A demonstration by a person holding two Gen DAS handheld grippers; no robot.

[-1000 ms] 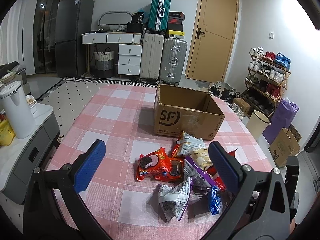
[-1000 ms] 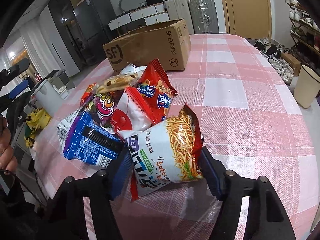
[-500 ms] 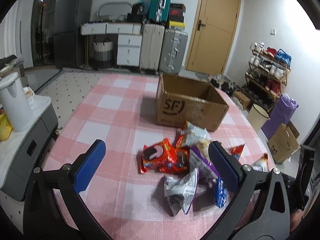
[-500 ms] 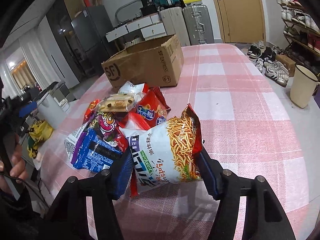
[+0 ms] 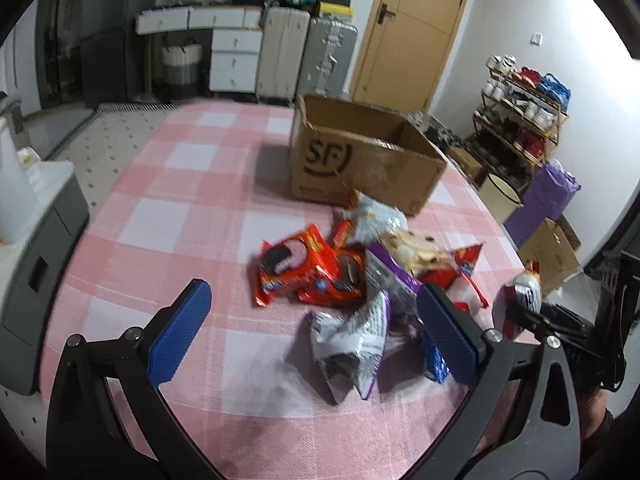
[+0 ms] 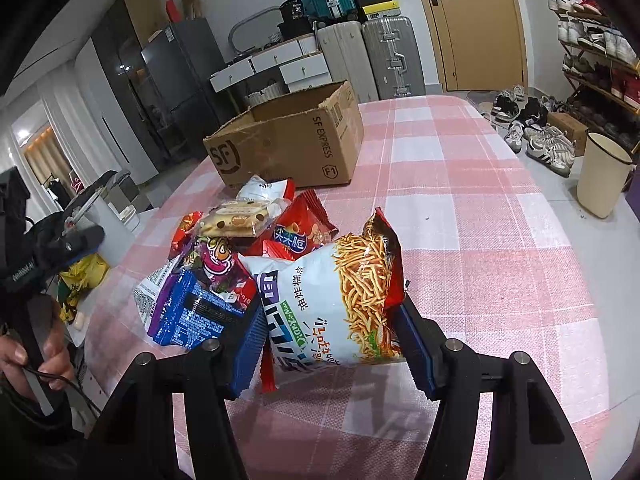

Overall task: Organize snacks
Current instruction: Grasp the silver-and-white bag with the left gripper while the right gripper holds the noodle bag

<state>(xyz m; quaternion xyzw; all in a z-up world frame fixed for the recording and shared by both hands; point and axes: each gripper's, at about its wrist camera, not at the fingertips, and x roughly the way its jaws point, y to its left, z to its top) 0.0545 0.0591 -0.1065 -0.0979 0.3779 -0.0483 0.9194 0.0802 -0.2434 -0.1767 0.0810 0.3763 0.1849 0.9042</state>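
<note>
Clearly, the noodle snack bag (image 6: 340,300) sits pinched between the blue pads of the right gripper (image 6: 334,350), lifted off the pink checked tablecloth (image 6: 480,240) just beside the snack pile (image 6: 240,248). Only the right wrist view shows the bag's printed face, with fried noodle sticks on white and a red edge; in the left wrist view the same bag (image 5: 522,300) appears small at the far right, edge-on, with the right gripper (image 5: 540,320) around it. The left gripper (image 5: 312,332) hangs wide open above the near end of the table, holding nothing, its pads well apart. From that side the pile shows two red cookie packs (image 5: 308,272) and a white and purple bag (image 5: 352,340) that the right view mostly hides. The right view in turn shows a clear-wrapped biscuit pack (image 6: 240,216) on top and a blue packet (image 6: 196,316) at the near edge. Beyond the pile stands an open cardboard box (image 5: 360,164); the part of its inside visible in the left view holds no snacks.
</note>
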